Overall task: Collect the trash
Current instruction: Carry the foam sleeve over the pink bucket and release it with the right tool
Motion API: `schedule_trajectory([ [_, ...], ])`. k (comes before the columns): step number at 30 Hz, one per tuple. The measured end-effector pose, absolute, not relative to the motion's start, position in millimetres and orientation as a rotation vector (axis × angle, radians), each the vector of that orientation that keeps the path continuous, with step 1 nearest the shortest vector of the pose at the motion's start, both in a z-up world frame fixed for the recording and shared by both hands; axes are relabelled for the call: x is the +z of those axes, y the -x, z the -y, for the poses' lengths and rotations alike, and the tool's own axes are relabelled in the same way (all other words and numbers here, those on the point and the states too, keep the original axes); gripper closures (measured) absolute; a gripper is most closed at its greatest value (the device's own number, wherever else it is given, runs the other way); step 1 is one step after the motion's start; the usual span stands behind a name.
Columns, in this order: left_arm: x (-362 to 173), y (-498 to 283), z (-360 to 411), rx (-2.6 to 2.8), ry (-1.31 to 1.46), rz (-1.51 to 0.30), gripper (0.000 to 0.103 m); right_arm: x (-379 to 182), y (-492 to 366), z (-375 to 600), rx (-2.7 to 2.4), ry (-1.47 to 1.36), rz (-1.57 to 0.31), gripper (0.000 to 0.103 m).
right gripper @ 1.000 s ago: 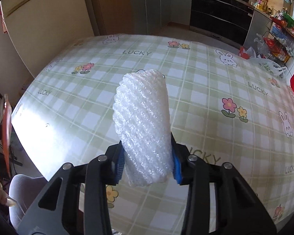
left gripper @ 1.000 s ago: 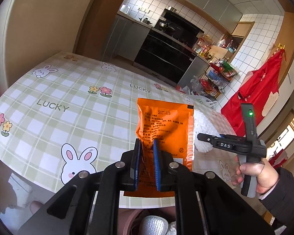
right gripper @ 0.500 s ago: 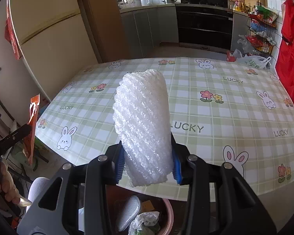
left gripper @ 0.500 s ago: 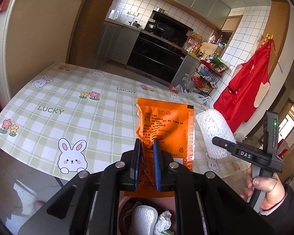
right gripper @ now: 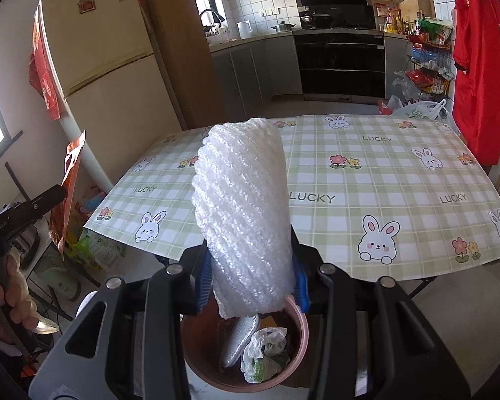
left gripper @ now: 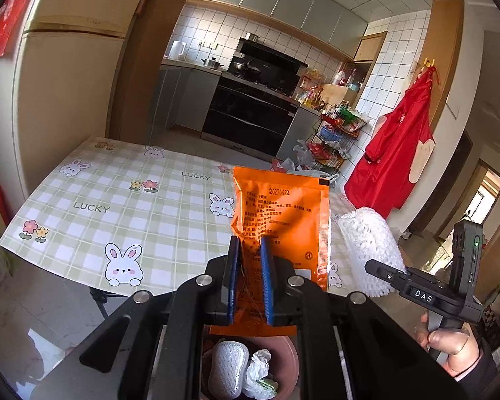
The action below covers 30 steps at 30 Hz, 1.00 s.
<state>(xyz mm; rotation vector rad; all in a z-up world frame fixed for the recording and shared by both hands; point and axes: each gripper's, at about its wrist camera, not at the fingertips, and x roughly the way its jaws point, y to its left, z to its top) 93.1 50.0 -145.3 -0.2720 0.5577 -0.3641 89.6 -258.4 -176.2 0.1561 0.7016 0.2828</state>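
L gripper (left gripper: pixel 250 278) w/ 1 orange packet (left gripper: pixel 283 220), R gripper (right gripper: pixel 251 281) 1 foam net (right gripper: pixel 243 213).

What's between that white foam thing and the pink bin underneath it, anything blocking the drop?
Nothing visible. The foam net, clamped in the right gripper, hangs directly over the open bin, which holds only a few scraps. The orange packet in the left gripper is off to the side.

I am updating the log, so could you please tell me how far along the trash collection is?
Done: a silver pouch and crumpled wrapper lie in the pink bin. In hand: left gripper holds the orange packet, right gripper the white foam net, both above the bin. Left: dropping both.
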Motion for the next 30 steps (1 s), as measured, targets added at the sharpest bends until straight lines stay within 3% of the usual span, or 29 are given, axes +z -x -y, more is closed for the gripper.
schedule_trajectory([
  [19, -166, -72, -70, -0.369, 0.319, -0.564, 0.09, -228, -90, 196, 0.368, -0.057, -0.864, 0.06],
  [30, -175, -80, -74, -0.363, 0.321, -0.578, 0.09, -238, -97, 165, 0.426, -0.012, -0.877, 0.039],
])
